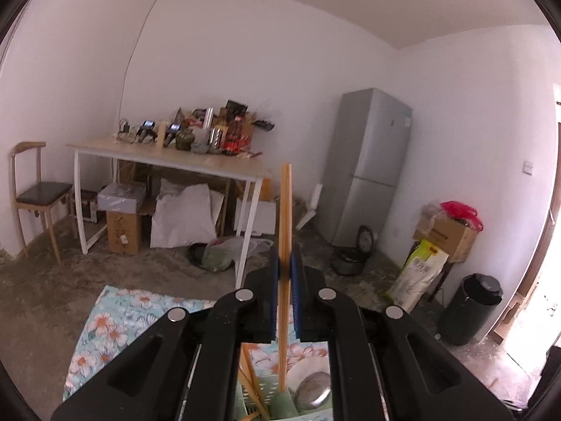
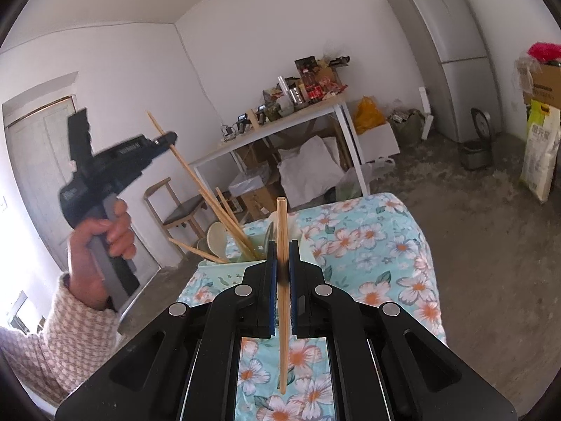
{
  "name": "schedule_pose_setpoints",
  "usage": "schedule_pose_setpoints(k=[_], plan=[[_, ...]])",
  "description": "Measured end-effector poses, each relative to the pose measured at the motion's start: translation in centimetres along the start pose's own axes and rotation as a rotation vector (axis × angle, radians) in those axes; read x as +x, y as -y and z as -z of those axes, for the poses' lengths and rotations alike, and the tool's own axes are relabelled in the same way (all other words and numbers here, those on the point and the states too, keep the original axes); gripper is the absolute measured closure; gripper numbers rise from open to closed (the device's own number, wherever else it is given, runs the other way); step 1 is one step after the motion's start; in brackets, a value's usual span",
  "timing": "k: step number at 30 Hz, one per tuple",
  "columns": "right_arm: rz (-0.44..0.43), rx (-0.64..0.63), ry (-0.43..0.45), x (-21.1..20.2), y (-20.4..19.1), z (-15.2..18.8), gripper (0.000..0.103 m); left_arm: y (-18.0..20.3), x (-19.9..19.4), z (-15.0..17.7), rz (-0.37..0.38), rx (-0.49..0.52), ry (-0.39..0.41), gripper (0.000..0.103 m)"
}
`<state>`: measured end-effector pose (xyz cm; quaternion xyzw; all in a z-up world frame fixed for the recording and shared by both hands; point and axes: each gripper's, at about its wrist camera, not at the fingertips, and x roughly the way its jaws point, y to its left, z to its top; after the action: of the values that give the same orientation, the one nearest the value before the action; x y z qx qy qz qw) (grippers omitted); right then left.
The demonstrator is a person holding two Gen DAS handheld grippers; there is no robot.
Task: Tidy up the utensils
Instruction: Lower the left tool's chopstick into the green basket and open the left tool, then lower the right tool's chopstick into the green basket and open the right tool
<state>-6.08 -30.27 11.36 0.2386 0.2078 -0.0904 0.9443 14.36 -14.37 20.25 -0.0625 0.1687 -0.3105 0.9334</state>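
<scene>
White walls and a rough grey concrete floor (image 2: 473, 231) are seen around a low surface covered by a floral cloth (image 2: 364, 245) — turquoise, printed with white and orange blossoms. Beyond the cloth, a white-legged table (image 1: 168, 161) is set against the wall and is heaped with bottles, boxes and small devices; cardboard boxes and a white sack are stowed beneath it. A wooden chair (image 1: 35, 189) is placed left of that table, and a grey fridge (image 1: 371, 165) stands to its right in the corner. Near the fridge, a cardboard box, a yellow-green bag and a dark bin (image 1: 470, 308) are ranged along the side wall.

At the far edge of the cloth, a pale green utensil holder (image 2: 228, 270) is found, with several wooden chopsticks and a pale spoon leaning out of it. A metal bowl (image 1: 312, 391) is seen lying just beside the holder.

The right gripper (image 2: 282, 266) is clenched on a single chopstick (image 2: 282, 298), which is held upright over the cloth, just in front of the holder. The left gripper (image 1: 285, 266) — carried by a hand (image 2: 101, 245) in a checked pink sleeve — is closed on a pair of chopsticks (image 1: 284, 245), raised above the holder, their lower ends reaching down to it.
</scene>
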Motion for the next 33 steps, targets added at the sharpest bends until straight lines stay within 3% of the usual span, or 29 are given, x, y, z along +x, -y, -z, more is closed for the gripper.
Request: schedule_pose_setpoints(k=[6, 10, 22, 27, 33], plan=[[0.008, 0.012, -0.016, 0.5, 0.5, -0.1, 0.099, -0.7, 2.9, 2.5, -0.037, -0.004, -0.076, 0.096], [0.009, 0.011, -0.019, 0.7, 0.4, -0.2, 0.099, -1.1, 2.3, 2.8, -0.013, -0.029, -0.083, 0.063], [0.014, -0.034, 0.017, -0.4, -1.6, -0.8, 0.099, -1.3, -4.2, 2.9, -0.003, -0.011, -0.040, 0.030], [0.000, -0.094, 0.043, -0.6, -3.8, -2.3, 0.099, -2.2, -7.2, 4.7, 0.011, 0.002, -0.076, 0.021], [-0.031, -0.182, 0.093, -0.1, -7.2, -5.3, 0.099, -3.6, -9.7, 8.4, -0.027, 0.037, -0.151, 0.013]])
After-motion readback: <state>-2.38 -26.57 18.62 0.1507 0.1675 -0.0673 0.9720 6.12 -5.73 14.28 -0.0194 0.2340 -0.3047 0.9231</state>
